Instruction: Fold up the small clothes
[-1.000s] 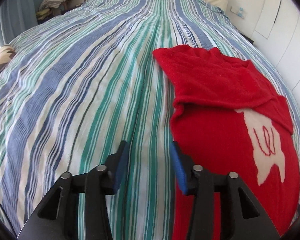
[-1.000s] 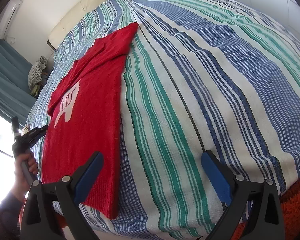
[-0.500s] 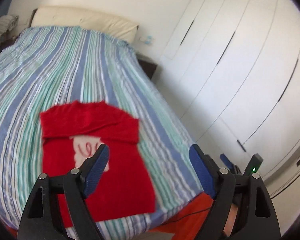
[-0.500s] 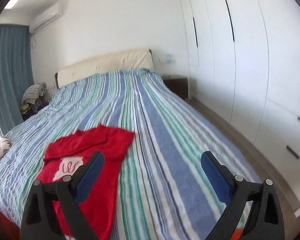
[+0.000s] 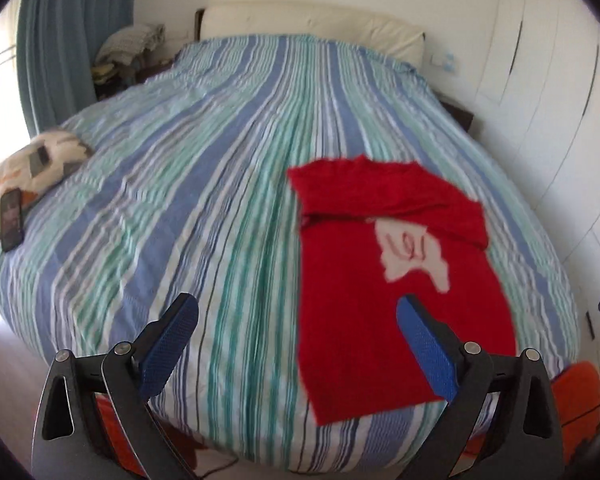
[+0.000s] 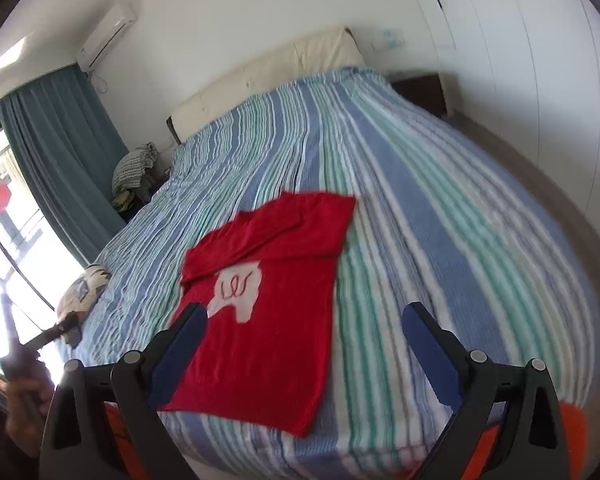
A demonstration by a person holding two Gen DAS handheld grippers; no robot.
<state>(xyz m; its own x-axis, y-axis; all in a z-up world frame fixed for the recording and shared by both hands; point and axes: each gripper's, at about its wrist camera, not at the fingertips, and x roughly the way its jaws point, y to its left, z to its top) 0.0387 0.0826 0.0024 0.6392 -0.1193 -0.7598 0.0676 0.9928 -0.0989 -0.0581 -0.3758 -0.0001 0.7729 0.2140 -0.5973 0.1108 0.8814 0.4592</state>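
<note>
Red knit sweater [image 5: 396, 304] lies flat on the striped bedspread [image 5: 204, 184], in the lower right of the left wrist view and at lower centre of the right wrist view [image 6: 268, 304]. Its sleeves are folded across the chest, partly covering a pale motif [image 6: 238, 290]. The hem sits near the foot edge of the bed.

Left tongs [image 5: 298, 344]: jaws opening, already wide, nothing between the blue pads [image 5: 168, 344]. They hang above the foot of the bed, clear of the sweater.

Right tongs [image 6: 304, 356]: jaws wide apart, nothing gripped, held above the bedspread with the sweater showing between and behind them, not touched.

Other items noted: a patterned cushion [image 5: 36, 160] at the left edge of the left wrist view with a dark phone [image 5: 12, 220] resting against it; a cream headboard [image 5: 312, 24] at upper centre; blue curtains [image 6: 64, 152] at the left of the right wrist view; white wardrobe doors [image 6: 540, 60] at upper right. A hand [image 6: 24, 408] at the lower left of the right wrist view grips the other tool's handle.
</note>
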